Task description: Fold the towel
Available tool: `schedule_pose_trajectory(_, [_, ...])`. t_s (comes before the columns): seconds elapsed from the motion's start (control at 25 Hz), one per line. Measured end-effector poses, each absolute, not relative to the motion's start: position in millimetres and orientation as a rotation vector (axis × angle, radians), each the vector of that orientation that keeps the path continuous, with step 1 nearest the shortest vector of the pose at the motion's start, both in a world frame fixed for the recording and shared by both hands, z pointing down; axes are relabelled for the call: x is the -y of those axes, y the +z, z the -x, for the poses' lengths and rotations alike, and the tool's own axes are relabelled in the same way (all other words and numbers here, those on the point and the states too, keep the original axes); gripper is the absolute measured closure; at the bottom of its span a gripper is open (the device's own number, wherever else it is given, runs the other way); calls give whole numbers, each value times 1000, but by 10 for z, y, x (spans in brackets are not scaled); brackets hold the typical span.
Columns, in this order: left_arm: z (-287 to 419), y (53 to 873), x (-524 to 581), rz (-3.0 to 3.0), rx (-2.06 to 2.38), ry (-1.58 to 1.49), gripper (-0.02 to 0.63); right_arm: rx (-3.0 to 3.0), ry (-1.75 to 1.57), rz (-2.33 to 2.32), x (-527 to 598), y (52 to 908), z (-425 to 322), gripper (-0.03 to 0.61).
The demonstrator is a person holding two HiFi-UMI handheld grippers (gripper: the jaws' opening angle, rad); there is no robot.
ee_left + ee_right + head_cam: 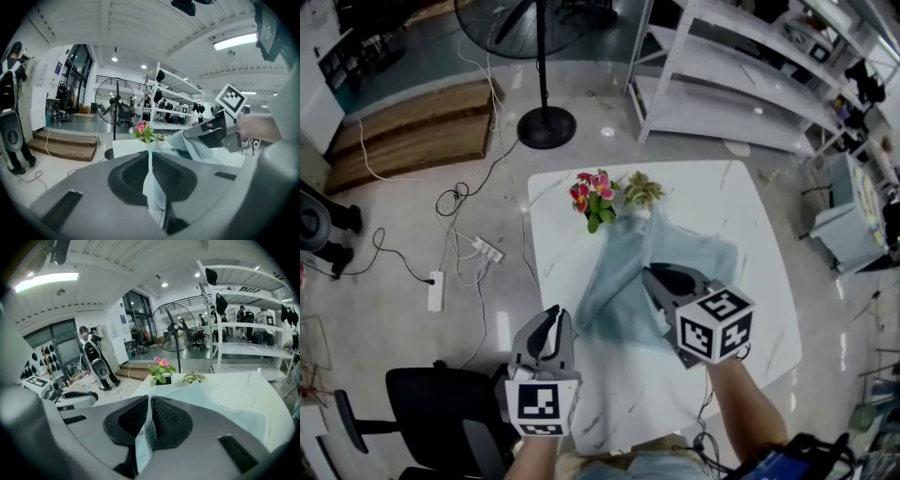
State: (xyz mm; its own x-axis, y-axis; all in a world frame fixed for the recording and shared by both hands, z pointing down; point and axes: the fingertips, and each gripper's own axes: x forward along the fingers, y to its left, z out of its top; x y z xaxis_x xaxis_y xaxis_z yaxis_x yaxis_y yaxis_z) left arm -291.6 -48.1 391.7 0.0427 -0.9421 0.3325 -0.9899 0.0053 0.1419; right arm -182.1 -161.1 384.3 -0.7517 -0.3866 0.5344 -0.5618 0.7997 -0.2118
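A light blue towel (pixel 623 272) hangs lifted over the white marble table (pixel 750 244), its far end draped near the flowers. My left gripper (pixel 557 317) is at the table's near left corner, shut on one towel edge; the cloth (pixel 151 187) runs pinched between its jaws (pixel 150 152). My right gripper (pixel 654 276) is higher and over the table's middle, shut on another part of the towel (pixel 146 432), which passes between its jaws (pixel 150 399). In the left gripper view, the right gripper (pixel 213 133) shows holding a bunched fold.
A pink flower pot (pixel 592 197) and a small green plant (pixel 642 190) stand at the table's far edge. A floor fan (pixel 546 127), white shelving (pixel 741 84), a black office chair (pixel 431 403) and a power strip (pixel 436 291) surround the table.
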Motion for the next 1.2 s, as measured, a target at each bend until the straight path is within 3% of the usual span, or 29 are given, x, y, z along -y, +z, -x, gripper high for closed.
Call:
schedule_pose_trajectory(1.04, [3186, 4282, 410, -1928, 1914, 198, 586, 2326, 479, -599, 1376, 5099, 2603, 527])
schedule_pose_trajectory(1.12, [3164, 4297, 410, -1928, 1908, 205, 586, 2323, 463, -543, 1310, 5106, 2650, 500])
schedule_pose_trajectory(1.2, [3128, 4284, 422, -1934, 1905, 206, 586, 2336, 454, -473, 1221, 5045, 2680, 411])
